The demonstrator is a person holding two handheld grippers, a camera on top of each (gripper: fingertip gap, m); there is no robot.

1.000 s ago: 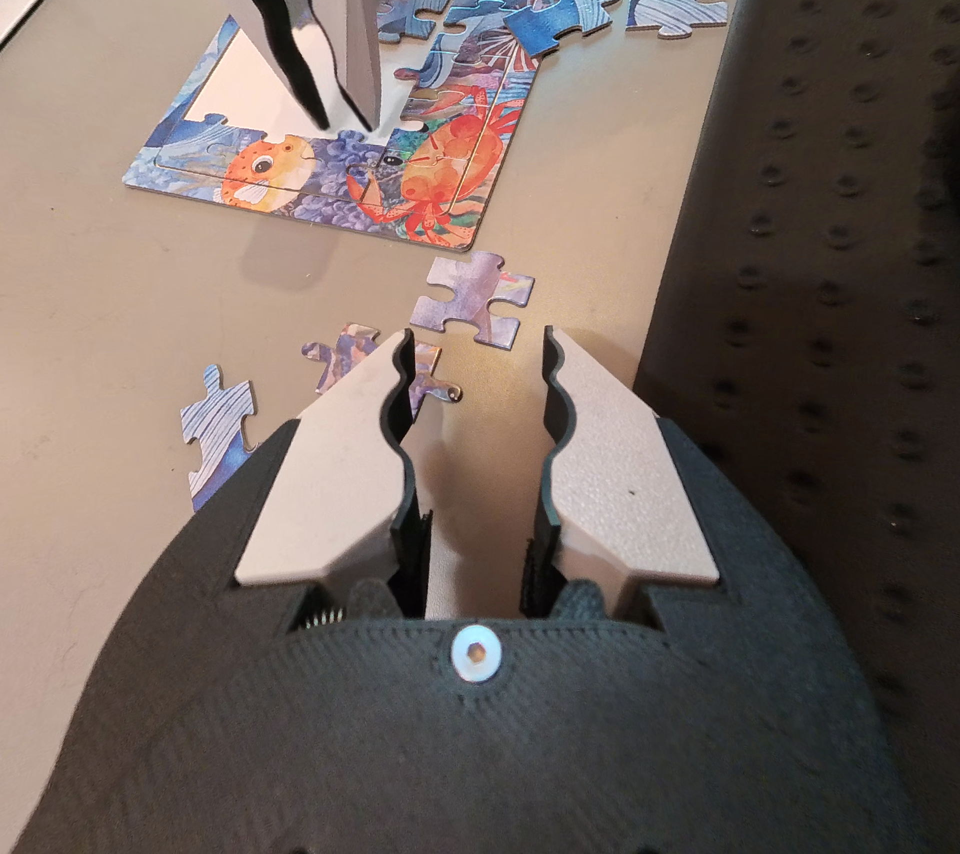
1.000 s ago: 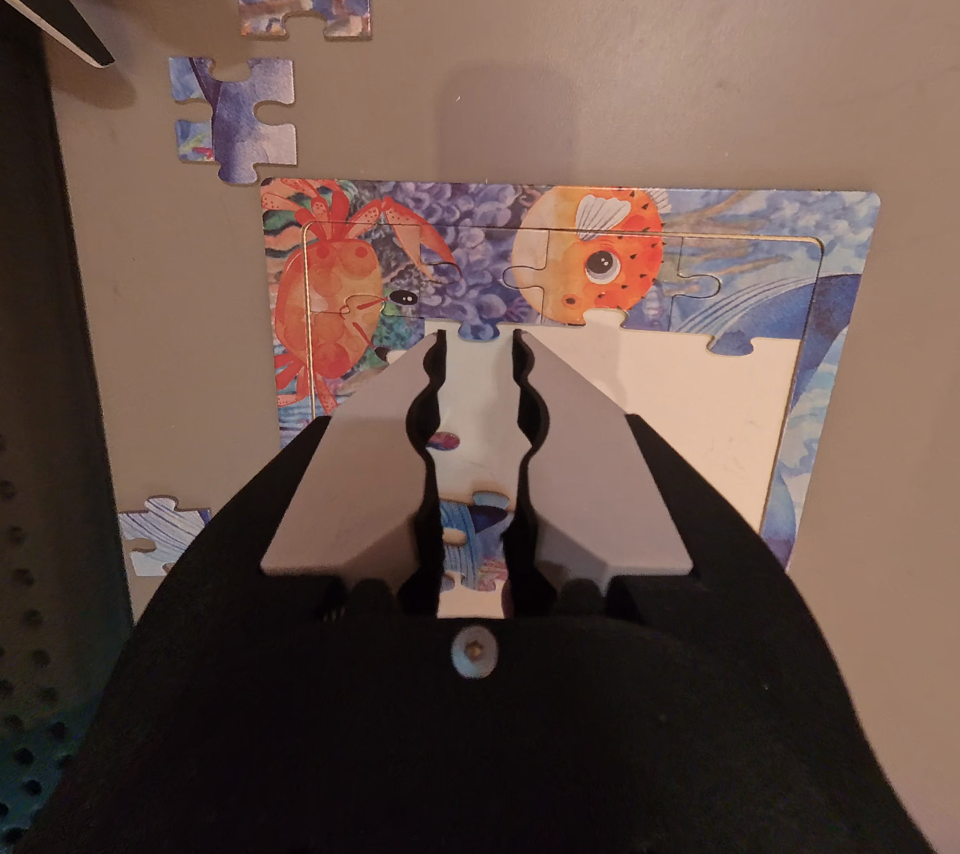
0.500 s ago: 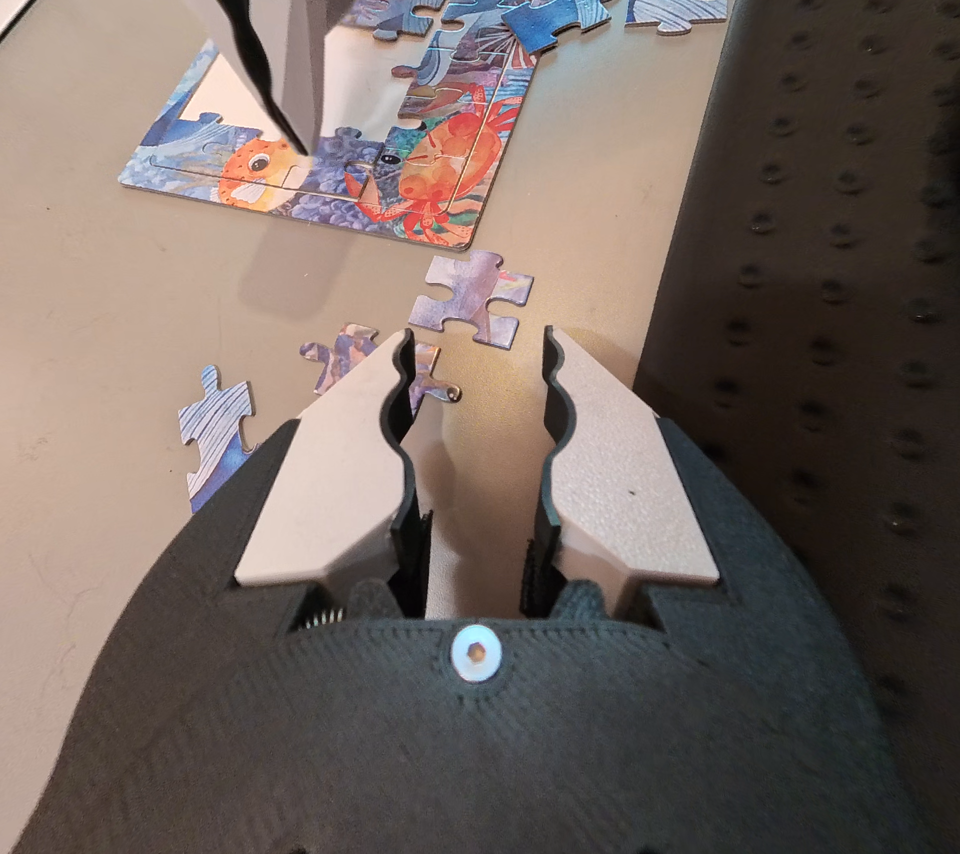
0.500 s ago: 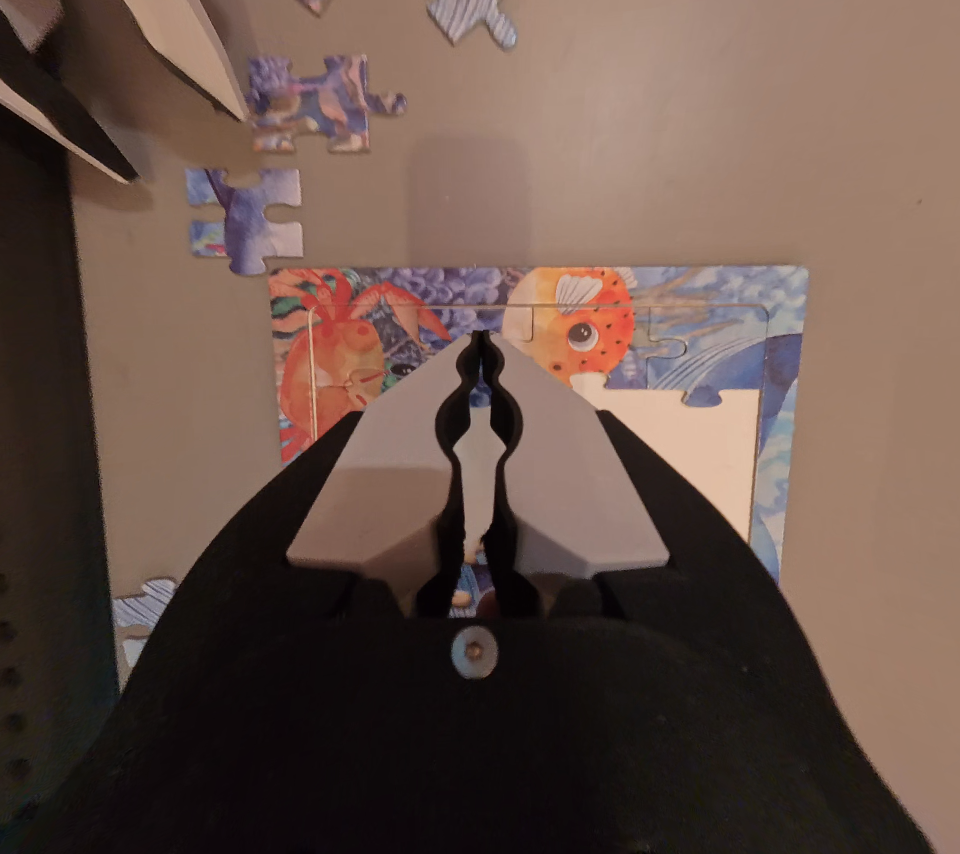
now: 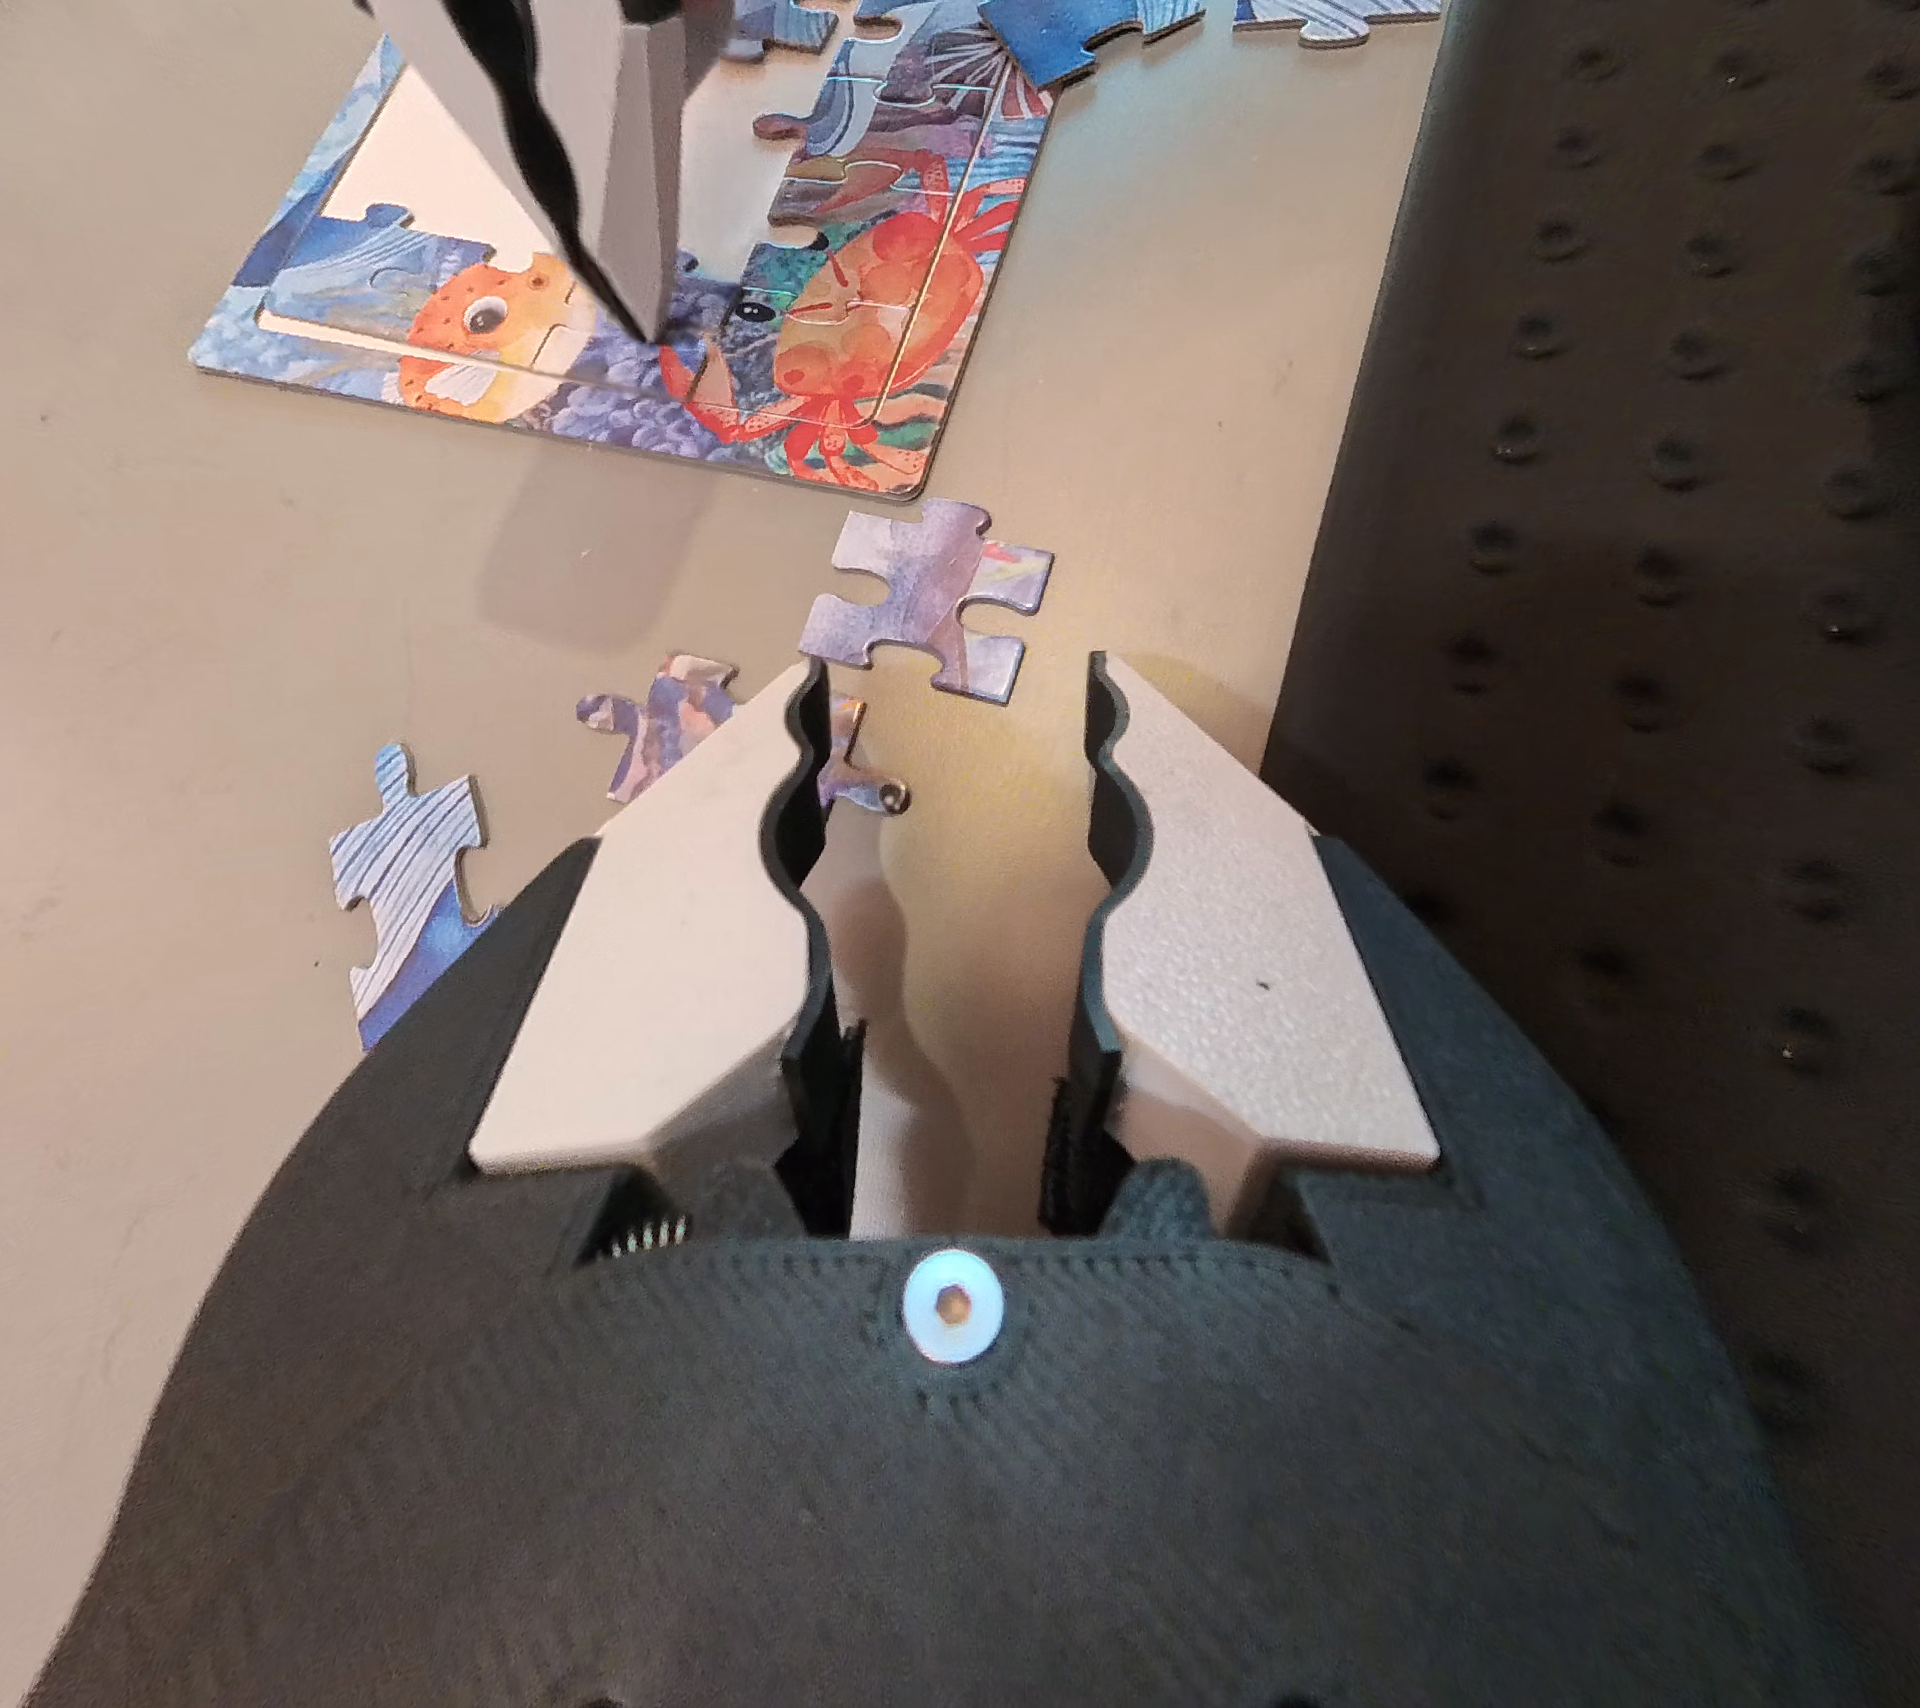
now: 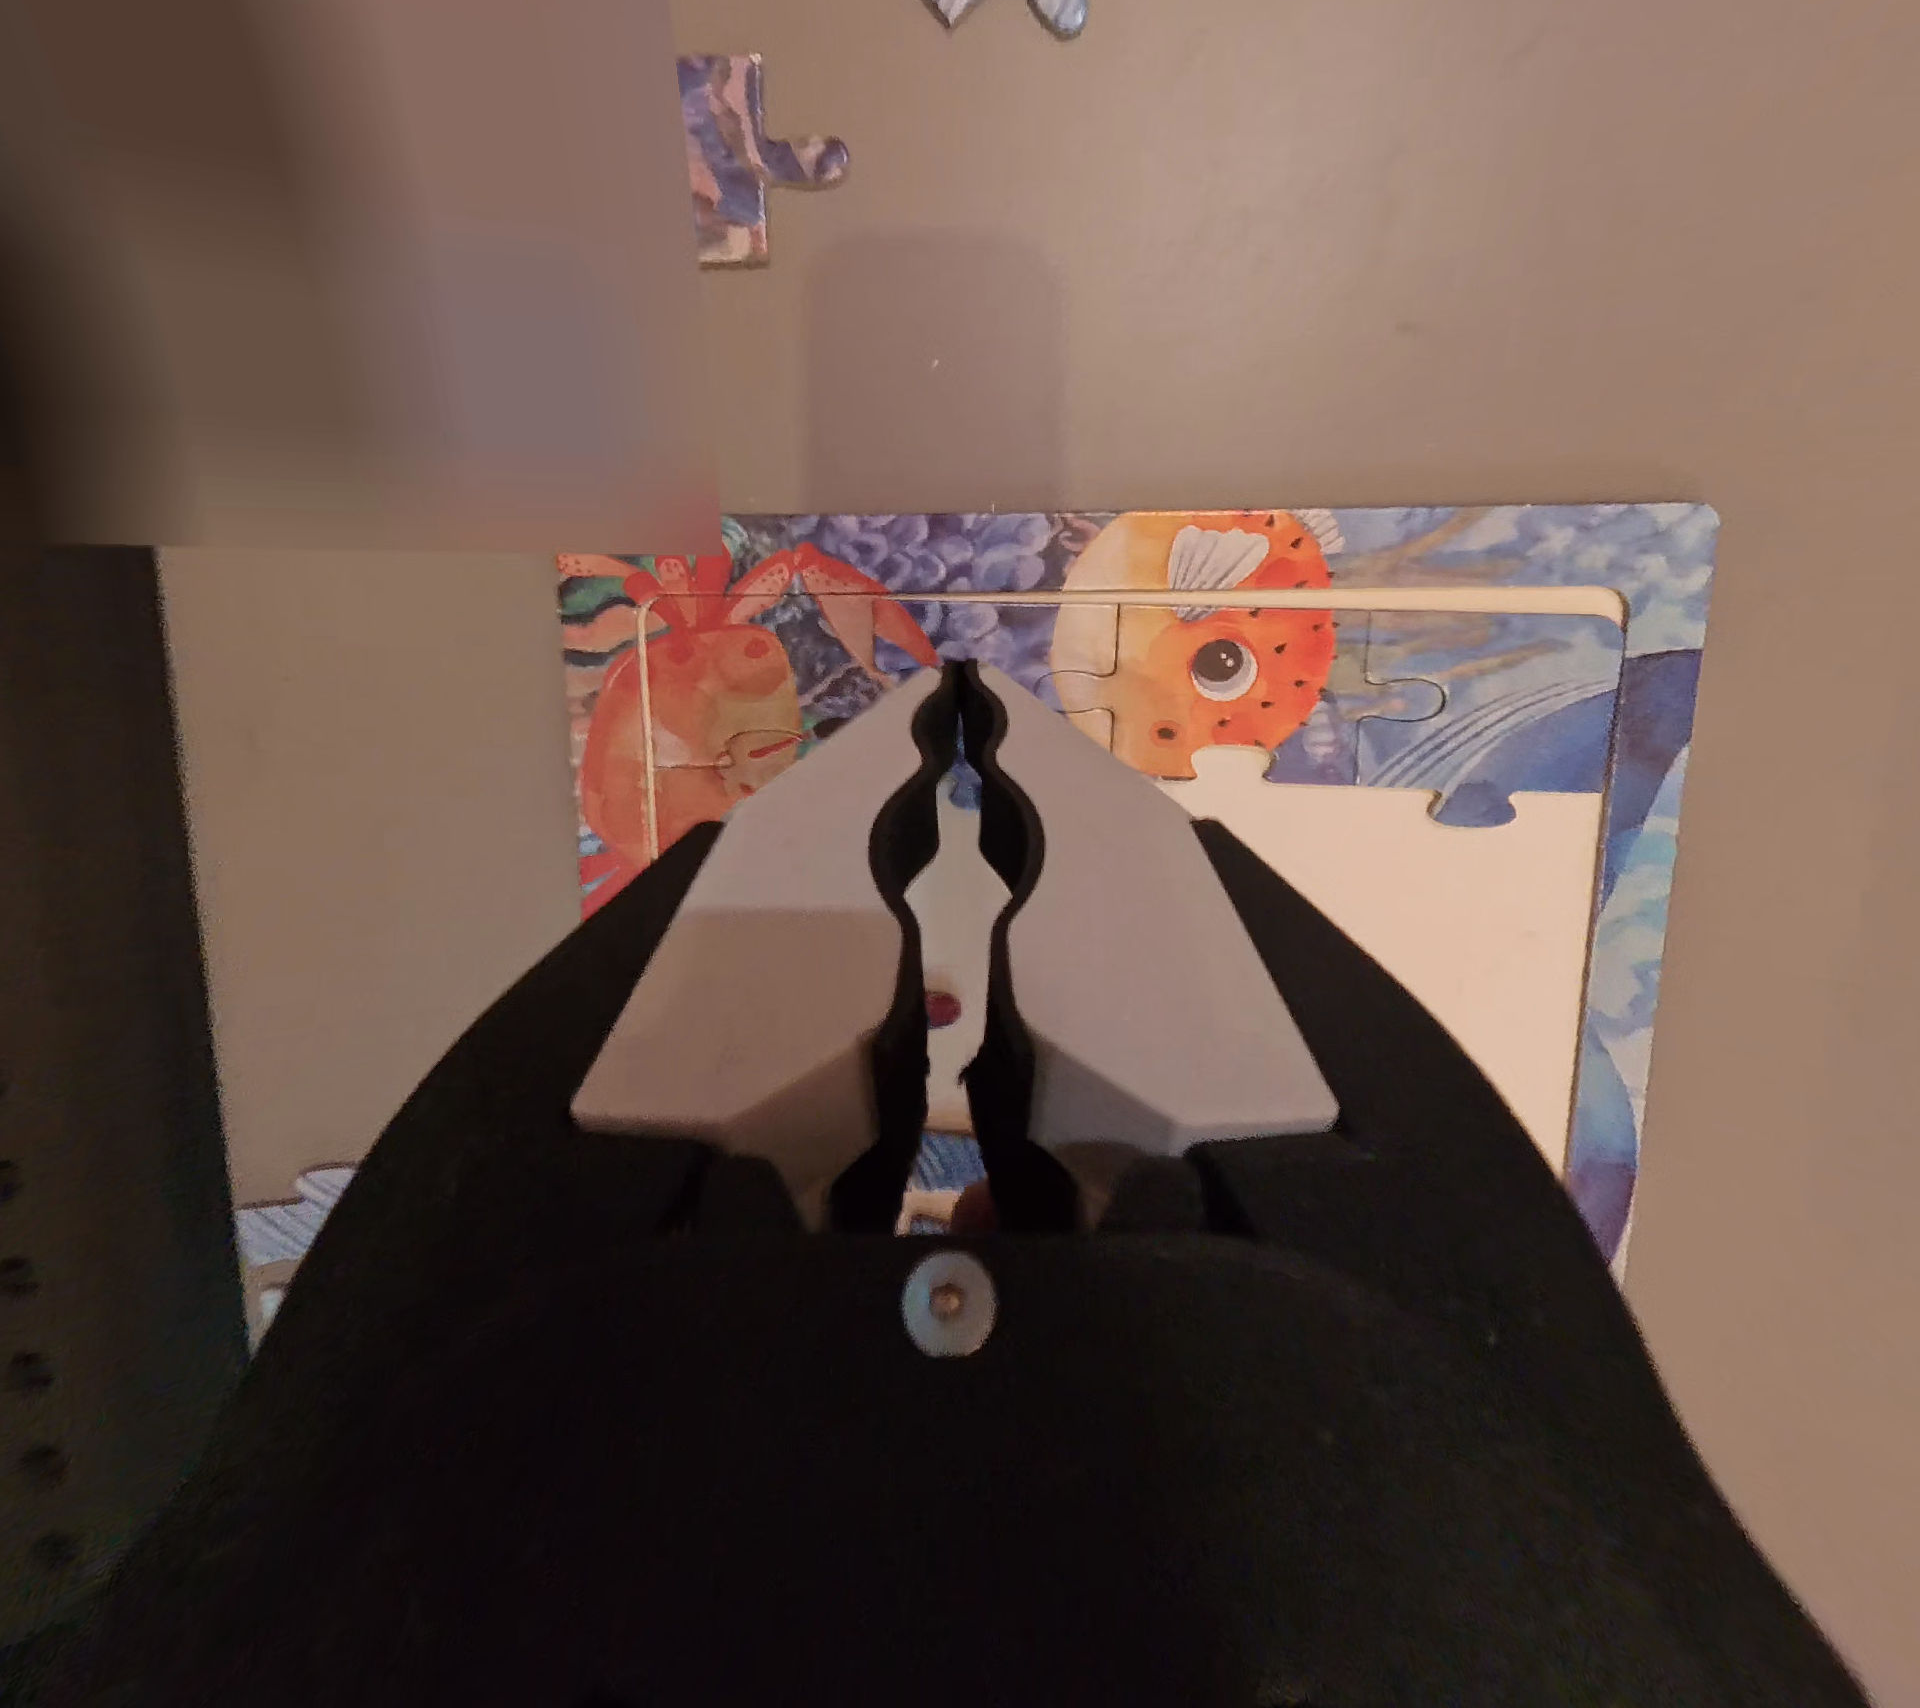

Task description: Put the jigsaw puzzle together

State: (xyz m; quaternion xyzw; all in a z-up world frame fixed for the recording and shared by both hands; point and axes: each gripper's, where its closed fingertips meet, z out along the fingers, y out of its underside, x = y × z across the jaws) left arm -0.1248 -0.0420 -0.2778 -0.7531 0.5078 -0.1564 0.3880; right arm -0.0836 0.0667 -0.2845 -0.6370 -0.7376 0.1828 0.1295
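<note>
We have our right hand-held gripper [image 6: 958, 684] with its jaws together and nothing between them, the tips pressing down on the purple coral piece [image 5: 694, 328] seated in the puzzle tray [image 6: 1662, 557], between the orange crab [image 6: 691, 702] and the pufferfish [image 6: 1216, 661]. Our left hand-held gripper [image 5: 951, 692] hovers low over the table [image 5: 208, 567] with its jaws apart and empty, just beside a loose purple piece [image 5: 925, 609], with a blue striped piece [image 5: 416, 869] farther to its left.

The near row of the tray is filled; the white bed [image 6: 1403, 910] behind it is bare, and more loose pieces [image 5: 1091, 6] lie past the tray's far edge, so we judge most of the work remains.

The step in hand looks like seating that coral piece flat. To do it well, we press straight down with the tips on the middle of the piece, not on a seam, so no tab lifts. We keep the force light enough that the tray does not slide on the table, and check the edges lie flush before lifting away
</note>
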